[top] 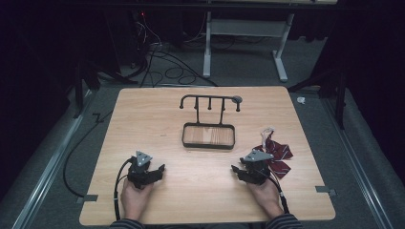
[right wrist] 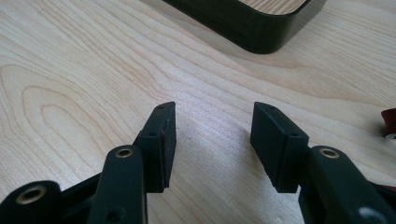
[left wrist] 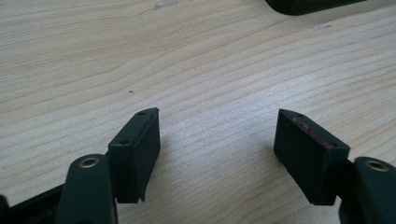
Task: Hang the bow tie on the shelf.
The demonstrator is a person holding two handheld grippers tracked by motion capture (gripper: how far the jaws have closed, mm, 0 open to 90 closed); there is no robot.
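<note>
A black stand with a hook rail (top: pixel 210 101) rises from a black-rimmed tray base (top: pixel 208 144) at the table's middle. A dark red striped tie (top: pixel 277 155) lies crumpled to the right of it. My left gripper (top: pixel 161 168) rests low on the wood at front left, open with bare table between its pads (left wrist: pixel 140 149). My right gripper (top: pixel 235 168) rests at front right, just left of the tie, open and holding nothing (right wrist: pixel 212 140). The tray's dark corner (right wrist: pixel 252 28) lies ahead of it, and a bit of red tie (right wrist: pixel 388 122) shows at the right edge.
The wooden table (top: pixel 153 124) has bare wood on its left half and along the front. Cables (top: pixel 162 67) and a white desk frame (top: pixel 248 33) stand on the floor behind the far edge. Tape marks (top: pixel 325 190) sit at the front corners.
</note>
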